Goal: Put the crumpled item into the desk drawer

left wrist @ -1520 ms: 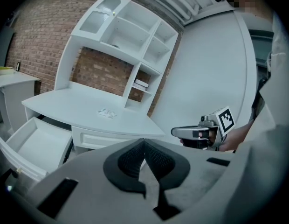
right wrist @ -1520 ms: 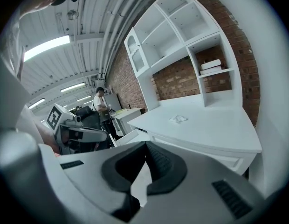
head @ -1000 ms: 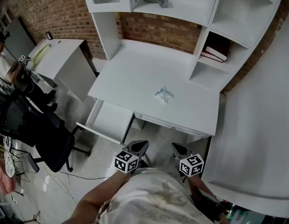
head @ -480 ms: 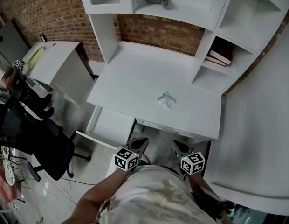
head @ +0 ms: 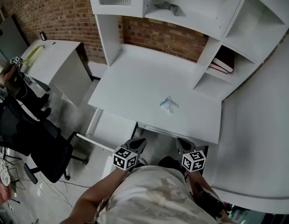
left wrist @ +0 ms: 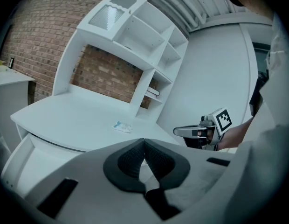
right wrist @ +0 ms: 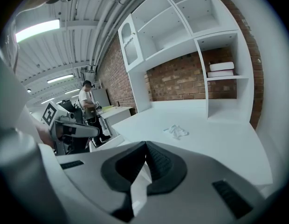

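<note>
Red books (head: pixel 223 62) (two, perhaps) above desk (head: pixel 135 83)

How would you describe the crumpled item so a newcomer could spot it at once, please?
Find the white desk against the brick wall. Toward its front right lies the crumpled item, a small pale bluish-white wad, the only loose thing on the desktop.

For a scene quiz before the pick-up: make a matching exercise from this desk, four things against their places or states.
Things:
1. crumpled item
2. desk drawer
3. books
4. grey item

Places or states:
A. in the right side cubby
B. pulled open, below the desk's left part
C. on the upper shelf
D. lying on the desk top

Pairs: 1-D, 2-B, 3-A, 4-C.
</note>
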### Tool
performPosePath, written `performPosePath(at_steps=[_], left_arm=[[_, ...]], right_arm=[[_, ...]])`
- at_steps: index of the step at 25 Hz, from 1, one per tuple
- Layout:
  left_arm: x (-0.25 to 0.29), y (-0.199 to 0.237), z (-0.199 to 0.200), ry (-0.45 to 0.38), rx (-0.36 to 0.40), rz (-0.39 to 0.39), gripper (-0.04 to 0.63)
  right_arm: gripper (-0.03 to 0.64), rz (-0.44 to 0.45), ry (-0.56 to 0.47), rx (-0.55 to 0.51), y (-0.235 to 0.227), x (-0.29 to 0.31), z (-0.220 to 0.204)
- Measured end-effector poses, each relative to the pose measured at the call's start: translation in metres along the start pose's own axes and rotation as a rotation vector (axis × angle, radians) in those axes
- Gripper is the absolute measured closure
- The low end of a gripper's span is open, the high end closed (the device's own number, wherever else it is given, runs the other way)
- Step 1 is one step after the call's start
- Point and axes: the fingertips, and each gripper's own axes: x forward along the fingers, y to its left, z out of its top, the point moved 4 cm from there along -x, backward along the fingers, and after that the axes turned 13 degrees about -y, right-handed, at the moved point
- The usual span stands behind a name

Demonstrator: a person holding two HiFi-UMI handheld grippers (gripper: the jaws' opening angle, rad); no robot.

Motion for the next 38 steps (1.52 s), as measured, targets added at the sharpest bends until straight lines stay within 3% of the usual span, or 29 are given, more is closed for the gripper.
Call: performPosePath(at_steps=[12,22,38], left_arm=[[-0.010,0.024,0.008,-0.029,-0.001,0.038,0.574],[-0.002,0.045,0.014,-0.011,-0.017,0.050,0.574],[0.029,0.080,0.013,0.019,-0.061,0.082,0.574]], right_arm=[[0.594,0.023,0.006,-0.031,0.003,0.032,0.005],[0.594,0.025,-0.005,0.009,-0.006,0.068,0.009],[0.593,0.008,0.102,-0.029,-0.046,0.130,0.002]])
